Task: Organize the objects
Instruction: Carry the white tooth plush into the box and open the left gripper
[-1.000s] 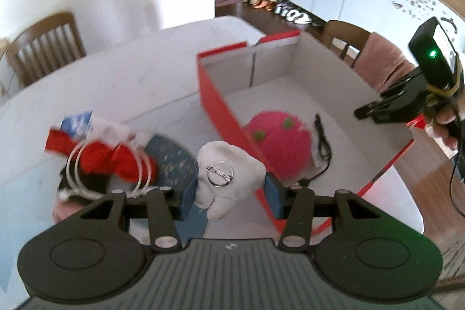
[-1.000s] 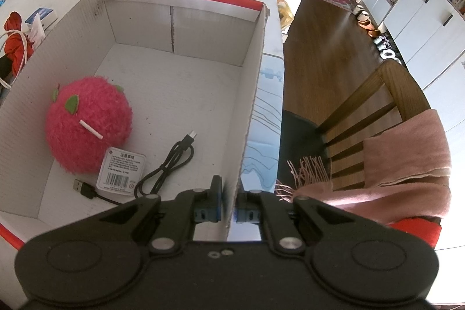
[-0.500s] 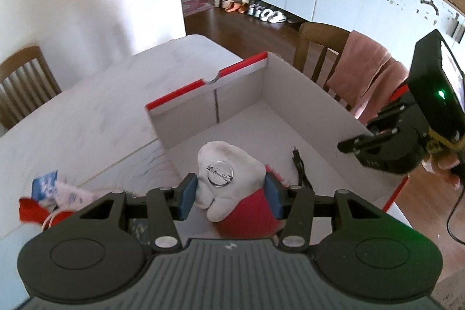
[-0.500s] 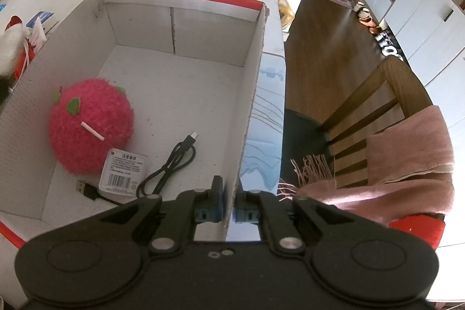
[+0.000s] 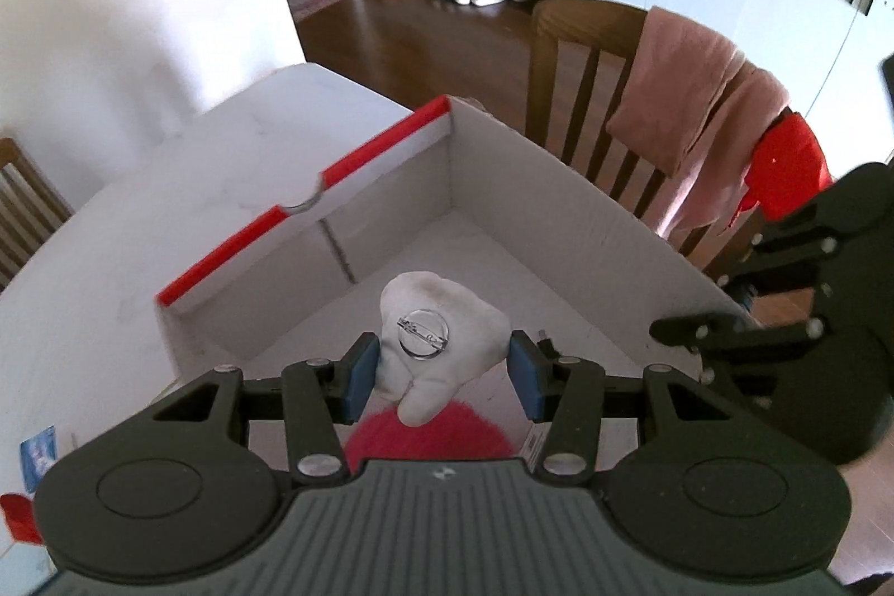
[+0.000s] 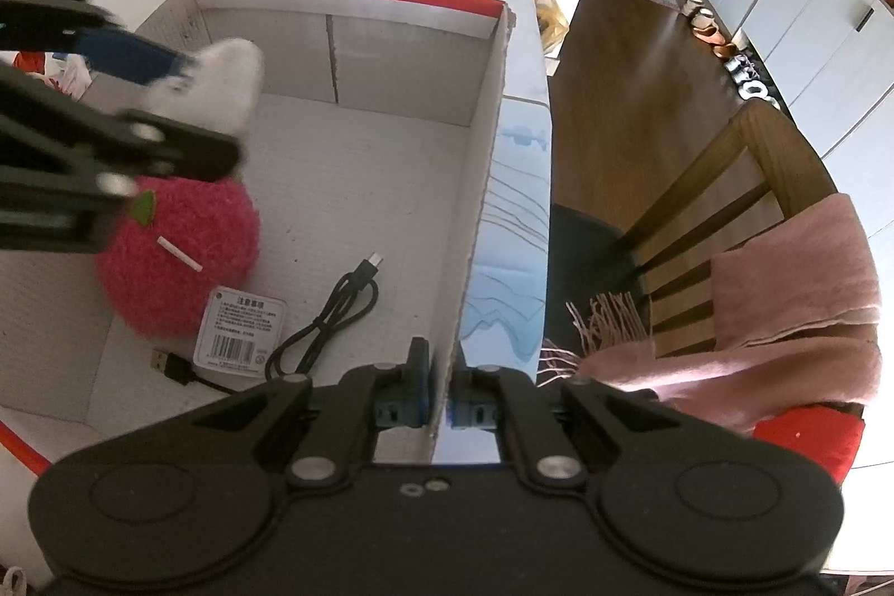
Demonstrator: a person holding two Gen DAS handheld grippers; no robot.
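The left gripper (image 5: 444,375) holds a white tooth plush (image 5: 441,333) at the centre of the left wrist frame, jaws about half open and pressed on its sides. It hangs over the open box (image 5: 586,199), above the pink plush ball (image 6: 179,255) that shows at the left of the right wrist frame. The tooth looks soft, light and squashy, so it should take a firm squeeze without harm and drop without bouncing far. A round clear pin badge (image 5: 419,338) sits on its front; the sides, where the blue pads (image 5: 360,367) already bite, look like the best hold, clear of the badge.

The right gripper (image 6: 441,397), at the bottom centre of its frame, is clamped nearly closed on the box's thin cardboard wall, probably steadying it. The box is stiff, white inside with red rims. On its floor lie the fuzzy ball with green felt leaves, a coiled black cable (image 6: 329,316) and a card tag (image 6: 240,330).
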